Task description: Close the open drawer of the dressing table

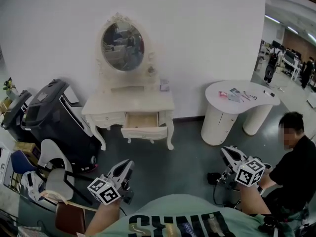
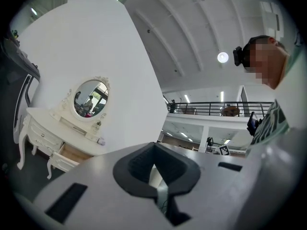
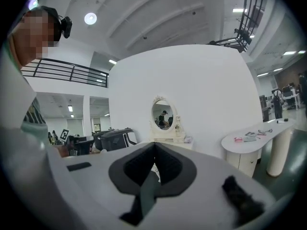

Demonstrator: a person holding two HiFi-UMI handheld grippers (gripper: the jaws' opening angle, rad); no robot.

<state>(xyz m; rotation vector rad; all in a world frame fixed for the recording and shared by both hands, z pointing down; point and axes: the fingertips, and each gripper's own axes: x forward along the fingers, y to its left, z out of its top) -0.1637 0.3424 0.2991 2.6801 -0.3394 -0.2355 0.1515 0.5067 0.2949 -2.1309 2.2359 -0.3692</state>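
My left gripper and right gripper: jaws shut, empty. Open drawer of the dressing table sits well ahead of both jaw tips, its front edge jutting out, with bare floor between.

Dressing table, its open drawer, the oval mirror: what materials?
Dressing table: probably painted wood, with a cream satin finish and carved, curved legs. Open drawer: same cream front, but the inside is bare tan, likely unpainted wood or board. Oval mirror: glass that reflects the room, set in an ornate cream frame.
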